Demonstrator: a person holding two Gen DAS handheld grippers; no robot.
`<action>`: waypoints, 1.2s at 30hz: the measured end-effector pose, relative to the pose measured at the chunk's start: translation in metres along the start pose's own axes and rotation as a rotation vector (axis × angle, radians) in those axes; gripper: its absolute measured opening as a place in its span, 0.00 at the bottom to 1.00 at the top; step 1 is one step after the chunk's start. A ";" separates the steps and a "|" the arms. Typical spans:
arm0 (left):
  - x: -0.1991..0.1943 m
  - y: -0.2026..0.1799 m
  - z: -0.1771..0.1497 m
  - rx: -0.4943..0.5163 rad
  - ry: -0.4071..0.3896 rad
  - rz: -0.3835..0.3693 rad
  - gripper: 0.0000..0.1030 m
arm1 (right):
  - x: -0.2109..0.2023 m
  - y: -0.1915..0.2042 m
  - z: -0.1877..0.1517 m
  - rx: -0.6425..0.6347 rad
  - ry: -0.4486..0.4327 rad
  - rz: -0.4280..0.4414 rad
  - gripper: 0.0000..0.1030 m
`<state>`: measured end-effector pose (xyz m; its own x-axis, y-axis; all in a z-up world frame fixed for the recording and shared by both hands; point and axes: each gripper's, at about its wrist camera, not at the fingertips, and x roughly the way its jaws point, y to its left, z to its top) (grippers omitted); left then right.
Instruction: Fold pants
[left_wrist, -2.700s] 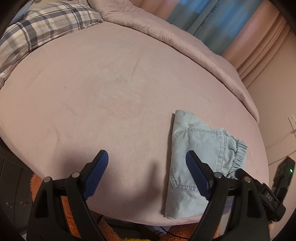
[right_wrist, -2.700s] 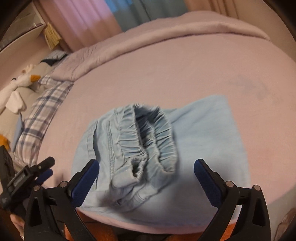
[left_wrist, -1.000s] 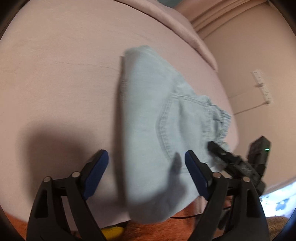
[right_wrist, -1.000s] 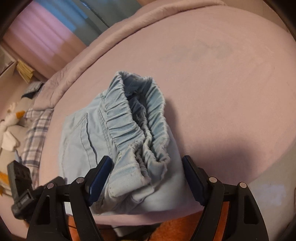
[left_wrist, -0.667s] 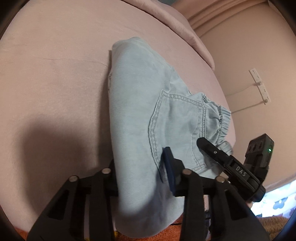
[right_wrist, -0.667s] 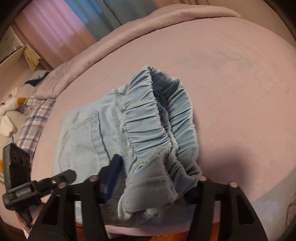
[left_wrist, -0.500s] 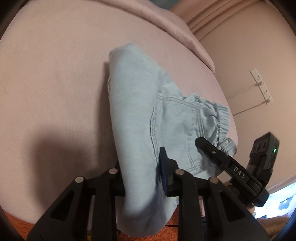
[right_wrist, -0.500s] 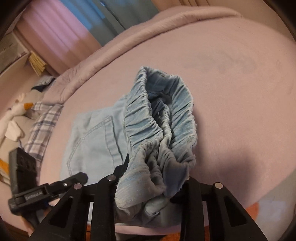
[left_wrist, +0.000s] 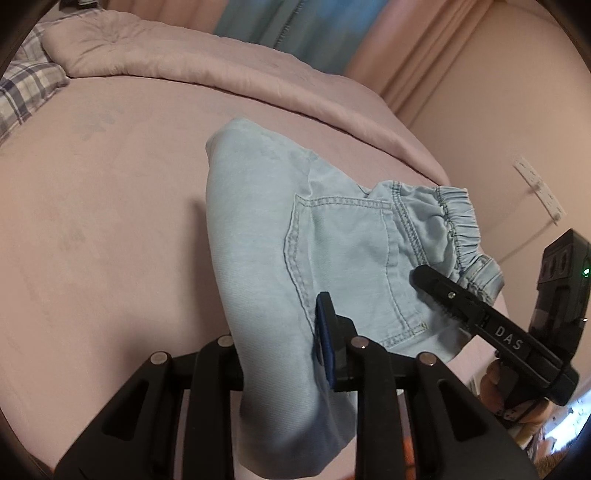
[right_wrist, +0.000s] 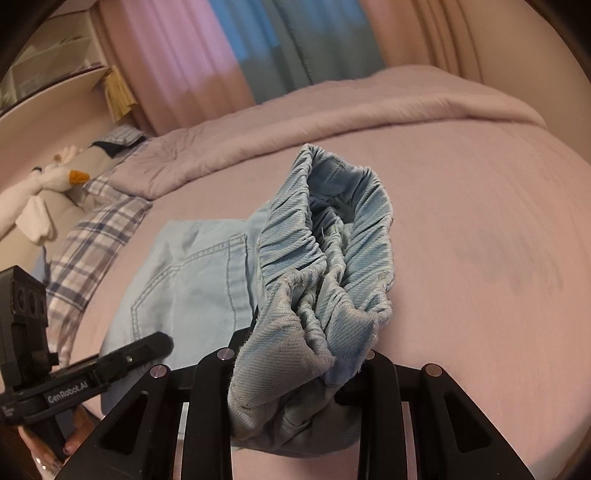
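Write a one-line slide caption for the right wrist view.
Right gripper clamped on the elastic waistband of the light blue pants, lifted off the pink bed.

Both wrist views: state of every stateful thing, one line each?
Light blue denim pants: folded, near edge raised off the bed, far end resting on it.
Elastic waistband: bunched, gaping open.
Left tongs: just closed, clamped on the pants' fold edge.
Right tongs: just closed, clamped on the waistband end.
Pink quilted duvet: pushed back along the bed's far side.
Pink bed sheet: smooth.
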<state>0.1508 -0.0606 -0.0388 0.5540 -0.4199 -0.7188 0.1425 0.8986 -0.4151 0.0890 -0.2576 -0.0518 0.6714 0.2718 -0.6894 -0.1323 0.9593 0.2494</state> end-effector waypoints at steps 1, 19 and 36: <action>0.007 0.003 0.005 -0.004 0.000 0.016 0.24 | 0.007 0.000 0.005 -0.005 0.009 0.004 0.29; 0.053 0.033 0.007 -0.013 0.126 0.133 0.30 | 0.071 -0.016 -0.010 0.059 0.214 -0.128 0.39; -0.098 -0.008 -0.026 0.015 -0.176 0.140 0.99 | -0.068 0.029 -0.047 -0.003 -0.028 -0.185 0.73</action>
<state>0.0744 -0.0299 0.0208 0.7034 -0.2634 -0.6602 0.0657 0.9489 -0.3086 0.0053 -0.2450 -0.0294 0.7048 0.0880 -0.7040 -0.0062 0.9930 0.1180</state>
